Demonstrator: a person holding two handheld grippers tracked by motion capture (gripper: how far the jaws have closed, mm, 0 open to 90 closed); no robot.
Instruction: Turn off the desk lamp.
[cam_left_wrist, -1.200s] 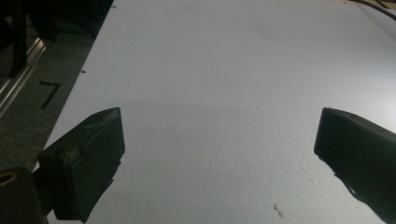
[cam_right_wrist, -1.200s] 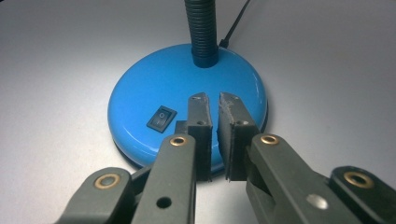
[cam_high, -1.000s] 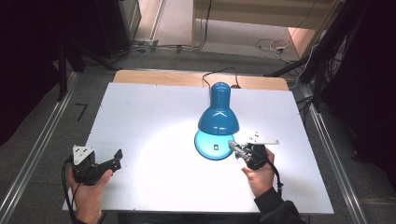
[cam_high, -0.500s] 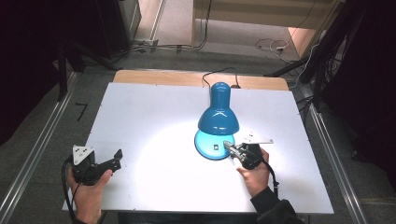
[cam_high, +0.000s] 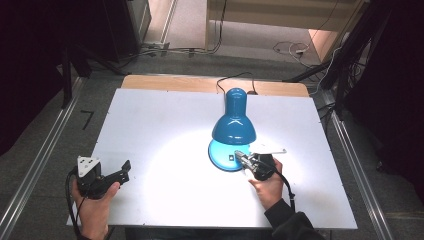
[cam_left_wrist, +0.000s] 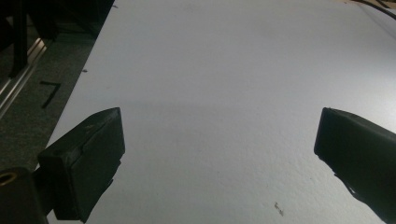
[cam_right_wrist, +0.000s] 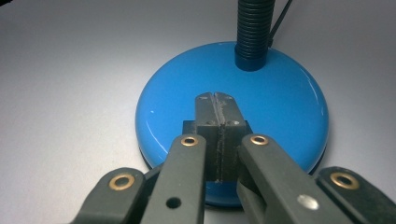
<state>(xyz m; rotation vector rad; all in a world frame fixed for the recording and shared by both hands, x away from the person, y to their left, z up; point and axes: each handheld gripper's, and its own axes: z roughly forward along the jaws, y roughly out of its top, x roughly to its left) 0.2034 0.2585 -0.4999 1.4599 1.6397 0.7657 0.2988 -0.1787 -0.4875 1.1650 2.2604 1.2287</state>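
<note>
The right gripper (cam_right_wrist: 215, 100) pressed its closed fingers on the lamp's (cam_high: 234, 123) glossy, heavy-looking base (cam_right_wrist: 280, 93) at six o'clock; the left gripper (cam_high: 102, 179) idled, fingers wide.

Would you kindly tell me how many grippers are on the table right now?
2. The left gripper rests near the table's front left edge, fingers apart. The right gripper is at the blue lamp's base, fingers closed together over it.
</note>
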